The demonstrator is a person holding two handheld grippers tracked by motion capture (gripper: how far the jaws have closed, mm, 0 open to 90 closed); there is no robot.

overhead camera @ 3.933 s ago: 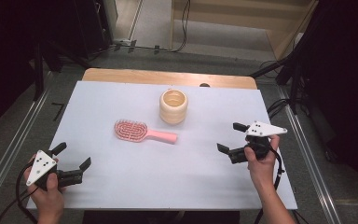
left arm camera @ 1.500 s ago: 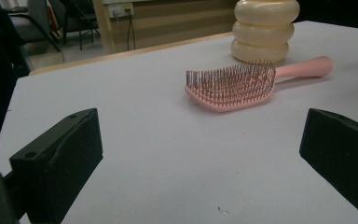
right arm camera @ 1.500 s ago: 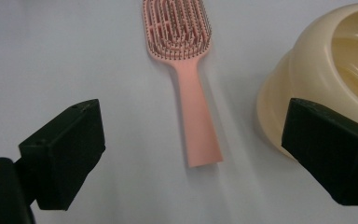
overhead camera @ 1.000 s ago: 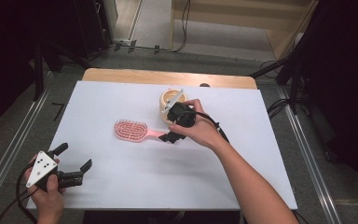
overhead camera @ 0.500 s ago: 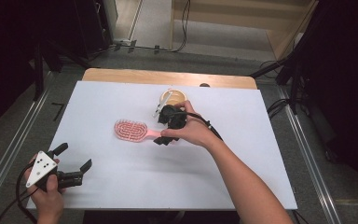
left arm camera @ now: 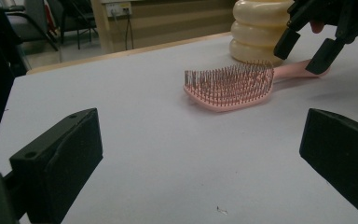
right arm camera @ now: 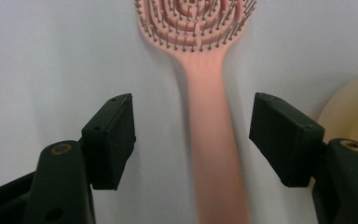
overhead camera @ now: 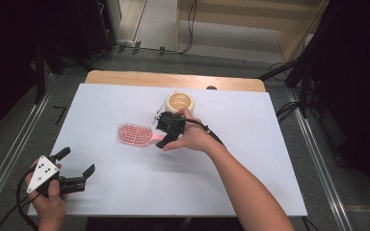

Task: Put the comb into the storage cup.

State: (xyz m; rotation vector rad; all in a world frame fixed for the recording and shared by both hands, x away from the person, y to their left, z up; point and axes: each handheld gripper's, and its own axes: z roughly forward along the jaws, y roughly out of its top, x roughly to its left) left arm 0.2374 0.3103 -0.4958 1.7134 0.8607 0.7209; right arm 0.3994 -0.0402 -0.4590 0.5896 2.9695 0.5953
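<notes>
A pink hairbrush (overhead camera: 135,134) lies bristles up on the white table, its handle pointing right toward a cream ribbed cup (overhead camera: 179,102). My right gripper (overhead camera: 162,131) is open over the handle. In the right gripper view the handle (right arm camera: 209,140) runs between the two spread jaws with a gap on each side, and the cup's edge (right arm camera: 349,112) shows at the right. My left gripper (overhead camera: 77,161) is open near the front left corner, with nothing between its jaws. The left gripper view looks at the brush (left arm camera: 230,86), the cup (left arm camera: 256,28) and the right gripper (left arm camera: 304,52).
A white sheet (overhead camera: 270,144) covers the table, with a wooden strip (overhead camera: 125,77) along its far edge. The person's right forearm (overhead camera: 241,183) crosses the table's middle on a diagonal. Metal rails run along both sides, and cables lie on the floor beyond.
My right gripper came from the table's right side to the brush handle, then edged left and down over it. The left gripper, brush and cup have stayed put.
</notes>
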